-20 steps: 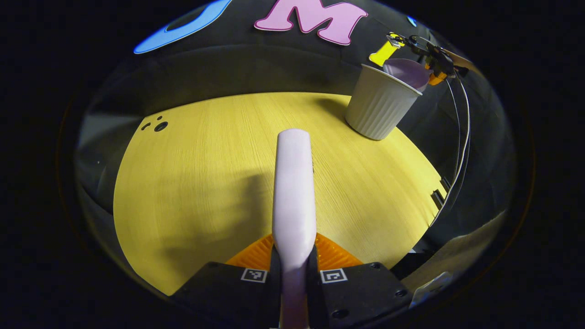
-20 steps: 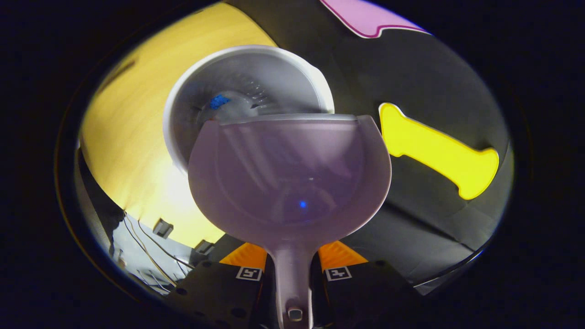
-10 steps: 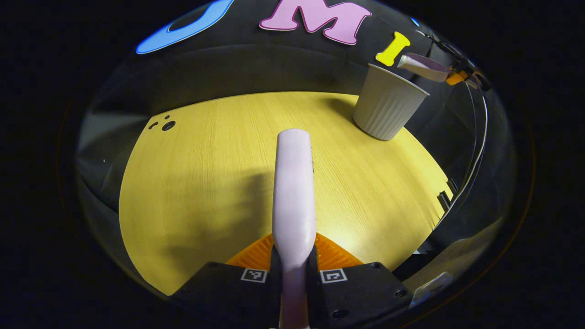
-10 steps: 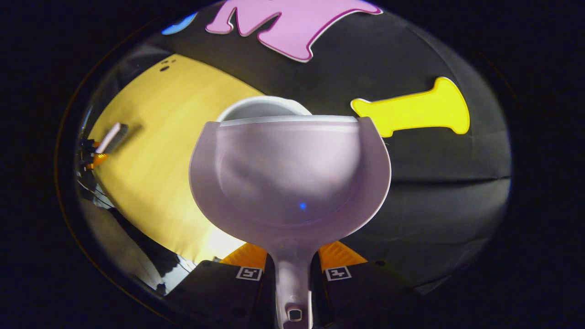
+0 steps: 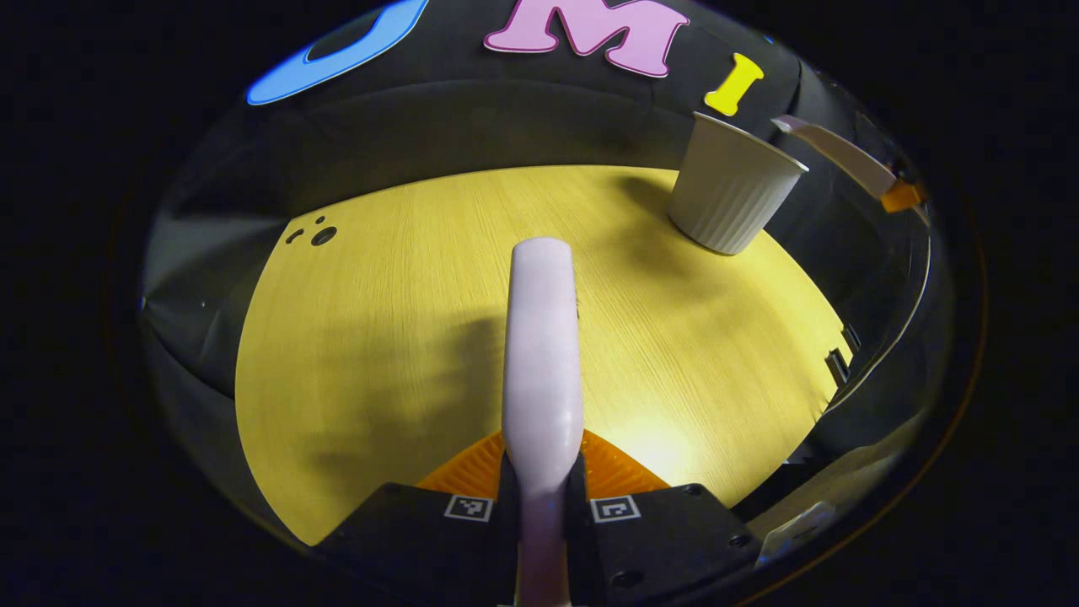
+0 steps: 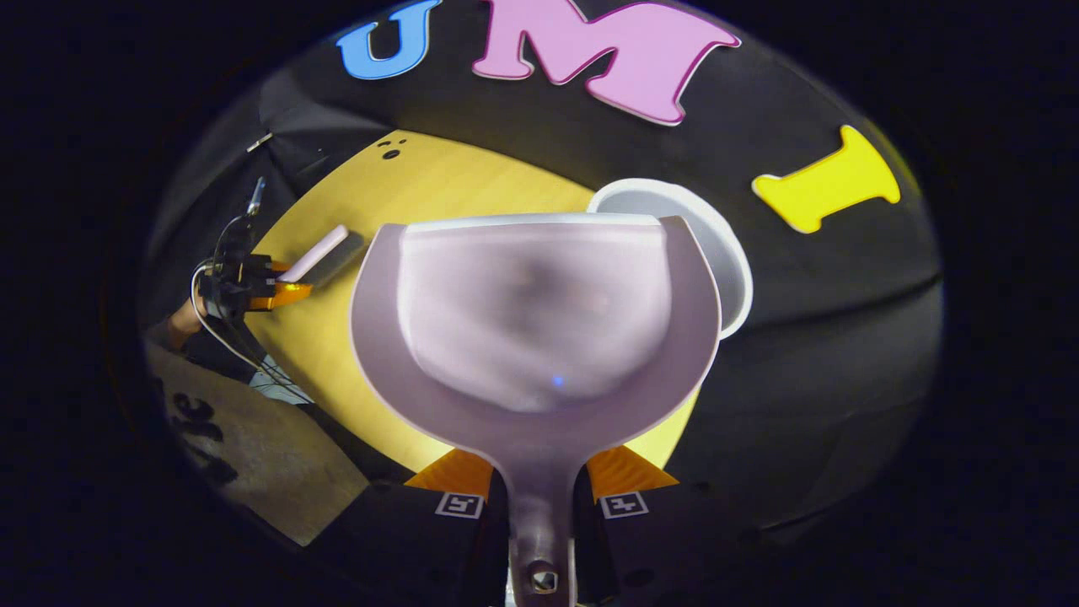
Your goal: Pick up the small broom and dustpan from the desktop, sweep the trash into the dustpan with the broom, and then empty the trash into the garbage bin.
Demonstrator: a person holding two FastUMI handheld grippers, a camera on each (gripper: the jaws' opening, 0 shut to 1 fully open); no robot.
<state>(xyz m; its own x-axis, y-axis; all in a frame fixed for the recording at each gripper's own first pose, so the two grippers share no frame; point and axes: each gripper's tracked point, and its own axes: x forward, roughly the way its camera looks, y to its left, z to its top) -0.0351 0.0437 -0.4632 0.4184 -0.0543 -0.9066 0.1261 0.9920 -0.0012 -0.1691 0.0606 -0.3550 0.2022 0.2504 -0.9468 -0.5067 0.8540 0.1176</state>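
the left gripper [image 5: 542, 485] is clamped on the small broom [image 5: 542, 337], both fingers pressing its handle, held over the yellow desktop [image 5: 379, 337]; it looks a light, stiff plastic piece. further right stands the garbage bin [image 5: 732, 196], ribbed and likely easy to tip. the right gripper [image 6: 539, 497] pinches the dustpan [image 6: 535, 329] by its narrow handle, the sensible hold; its smooth pan looks empty and slippery.

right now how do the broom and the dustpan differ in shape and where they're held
The broom is a narrow straight bar; the dustpan is a wide scoop. The broom hangs over the bare desktop in the left tongs; the dustpan is raised beside the bin in the right tongs. Both are pale lilac.
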